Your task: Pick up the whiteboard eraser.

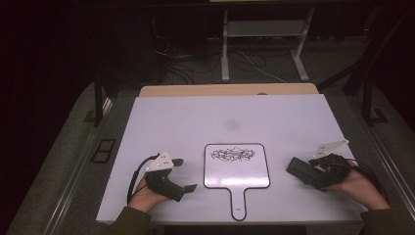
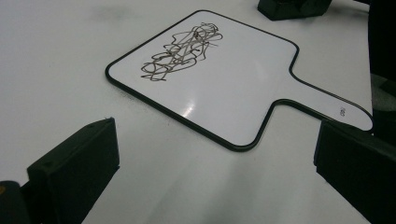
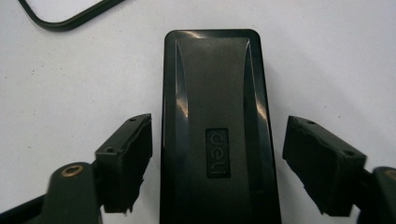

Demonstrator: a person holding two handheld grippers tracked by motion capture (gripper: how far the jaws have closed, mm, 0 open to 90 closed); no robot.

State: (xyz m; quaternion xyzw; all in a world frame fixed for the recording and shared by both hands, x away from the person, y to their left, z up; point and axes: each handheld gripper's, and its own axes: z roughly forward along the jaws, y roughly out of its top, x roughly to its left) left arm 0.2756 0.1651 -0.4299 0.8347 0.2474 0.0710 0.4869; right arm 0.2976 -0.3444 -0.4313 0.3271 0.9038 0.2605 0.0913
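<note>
Fingers [image 3: 126,161] of the right gripper [image 3: 217,163] straddle the black plastic eraser block [image 3: 215,121] on the white worktop [image 1: 186,122], not yet pinching it, left gripper [image 1: 183,175] idle and wide open, so the scribbled-on paddle-shaped whiteboard [image 1: 237,166] between them looks entirely unwiped.

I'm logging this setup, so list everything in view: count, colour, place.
whiteboard paddle: one, white with black rim, black scribble near its top, centre of table, handle toward the person.
eraser: one, black, on the table between the right gripper's jaws.
table: one, white top.
left gripper: one, black, left of the paddle, jaws apart.
right gripper: one, black, jaws astride the eraser; the left jaw looks close against it, a gap shows at the right.
</note>
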